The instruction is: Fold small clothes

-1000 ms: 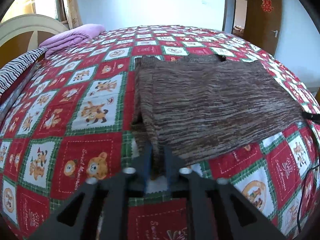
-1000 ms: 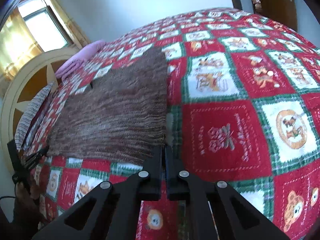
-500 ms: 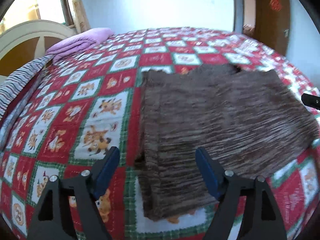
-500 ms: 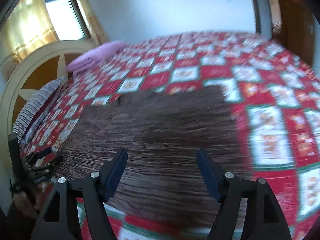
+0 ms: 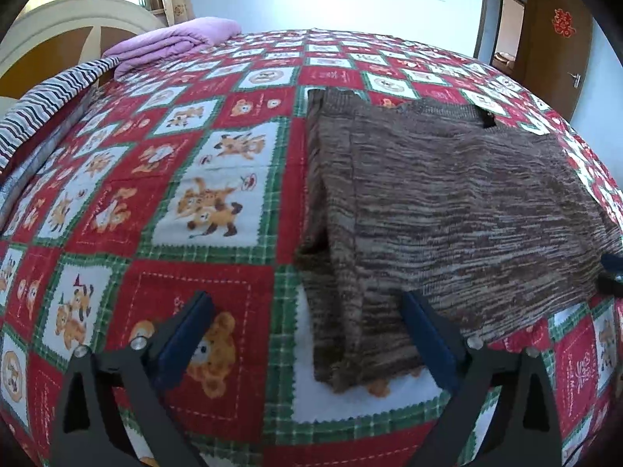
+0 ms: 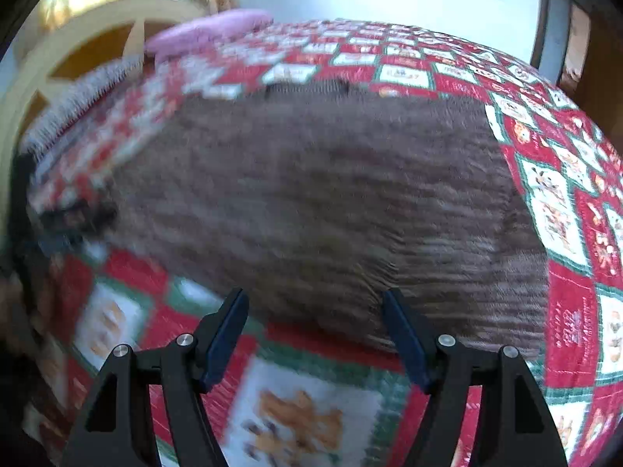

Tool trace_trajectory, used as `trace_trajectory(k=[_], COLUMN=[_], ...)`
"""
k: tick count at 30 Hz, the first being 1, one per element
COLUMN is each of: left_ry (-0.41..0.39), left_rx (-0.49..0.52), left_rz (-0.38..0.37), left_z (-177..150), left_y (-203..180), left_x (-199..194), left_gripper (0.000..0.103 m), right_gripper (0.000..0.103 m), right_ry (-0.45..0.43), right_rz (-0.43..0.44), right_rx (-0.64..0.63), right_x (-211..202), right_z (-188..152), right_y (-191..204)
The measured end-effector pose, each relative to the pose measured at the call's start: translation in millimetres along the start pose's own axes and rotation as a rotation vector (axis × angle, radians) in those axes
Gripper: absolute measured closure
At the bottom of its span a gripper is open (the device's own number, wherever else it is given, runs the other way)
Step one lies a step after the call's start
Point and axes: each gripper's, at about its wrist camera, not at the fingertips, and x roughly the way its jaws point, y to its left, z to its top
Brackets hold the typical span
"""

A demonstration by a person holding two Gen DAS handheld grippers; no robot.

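Observation:
A brown knitted sweater [image 5: 447, 202] lies flat on the red, white and green patchwork bedspread [image 5: 136, 194], with a sleeve folded in along its left side. My left gripper [image 5: 305, 303] hovers over the sweater's near left corner. Its jaws are opening, and the pads stand apart from the cloth below. In the right wrist view, which is blurred by motion, my right gripper [image 6: 314, 295] is open above the near hem of the sweater [image 6: 311, 179] and holds nothing. The right gripper's tip [image 5: 611, 272] shows at the sweater's right edge.
A folded purple blanket [image 5: 175, 39] and a striped cloth [image 5: 50, 93] lie by the cream headboard [image 5: 58, 19] at the far left. A brown door [image 5: 557, 39] stands at the back right. Bare bedspread stretches left of and beyond the sweater.
Both grippers went from shut at the sweater's near corners to open, letting the cloth go. The right gripper swung left, from the sweater's right corner to over its hem.

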Motion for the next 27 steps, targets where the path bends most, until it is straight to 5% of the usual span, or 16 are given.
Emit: trace_trajectory(k=[5,7,9,13,19,27], left_ry=[-0.003,0.001,0.001,-0.003,-0.003,-0.001], left_rx=[-0.004,-0.011,-0.012,-0.013,-0.013,-0.022], left_rz=[0.004,0.000,-0.003,-0.005,-0.008,-0.024], left_z=[-1.7,-0.8,-0.8,-1.0,-0.3,0.6], left_y=[0.4,2.3,3.0,3.1,3.3,5.3], left_x=[0.1,0.9,1.2,1.7,2.7,2.5], left_gripper=[0.000,0.000,0.000,0.000,0.000,0.000], right_gripper=[0.031,0.031,0.031,0.029,0.029,0.029], right_ry=[-0.086,-0.053,0.025,0.036,0.021,-0.023], right_rz=[0.032,0.061,0.074,0.040,0.061,-0.021], right_rx=[-0.067,-0.067,-0.060,-0.152,-0.156,-0.226], right_x=[24.2,45.7,67.7,67.7,53.0,41.7], right_z=[40.3,46.9,42.4,14.7,-12.3,-27.0], right_y=[35.2,45.7,52.2,67.6,69.2,84.1])
